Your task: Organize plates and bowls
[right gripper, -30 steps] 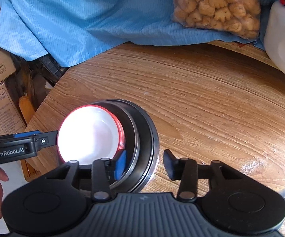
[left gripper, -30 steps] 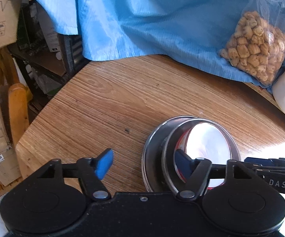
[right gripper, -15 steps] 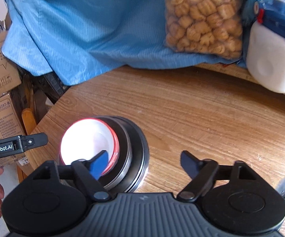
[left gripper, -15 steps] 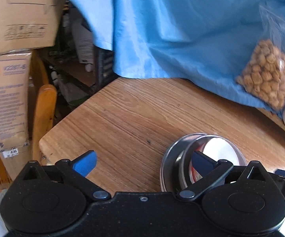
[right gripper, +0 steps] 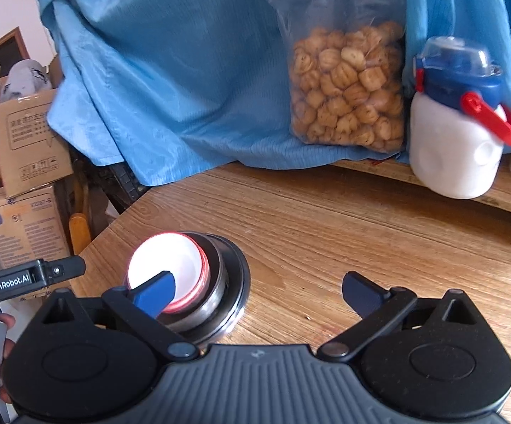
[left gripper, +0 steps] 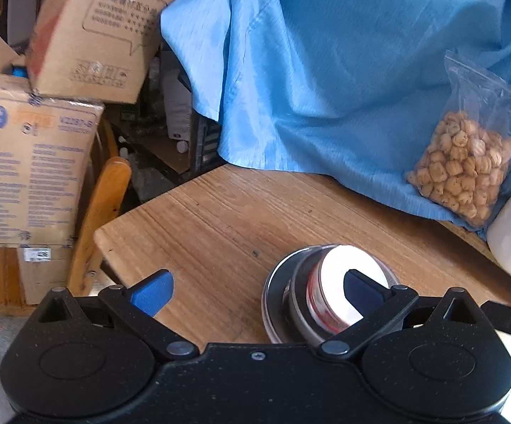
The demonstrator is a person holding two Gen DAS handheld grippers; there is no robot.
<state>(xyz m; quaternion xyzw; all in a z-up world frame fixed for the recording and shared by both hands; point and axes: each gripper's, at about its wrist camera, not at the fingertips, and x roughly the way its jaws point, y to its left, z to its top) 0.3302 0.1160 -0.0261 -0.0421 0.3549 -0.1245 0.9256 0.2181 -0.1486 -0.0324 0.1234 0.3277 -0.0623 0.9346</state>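
your red-rimmed bowl (right gripper: pixel 165 268) sits nested in the metal stack (right gripper: pixel 216 289) (nesting looks finished); both grippers, left gripper (left gripper: pixel 255 291) and right gripper (right gripper: pixel 257 291), just spread, empty.

The wooden surface (right gripper: pixel 343 233) lay bare to the right of the nested stack of bowls (right gripper: pixel 198 282) and beyond it. At the back, a draped blue cloth (right gripper: pixel 184 88), a snack bag (right gripper: pixel 347 99) and a white bottle (right gripper: pixel 457 141) closed the way; cardboard boxes (left gripper: pixel 32 162) crowded the left edge.
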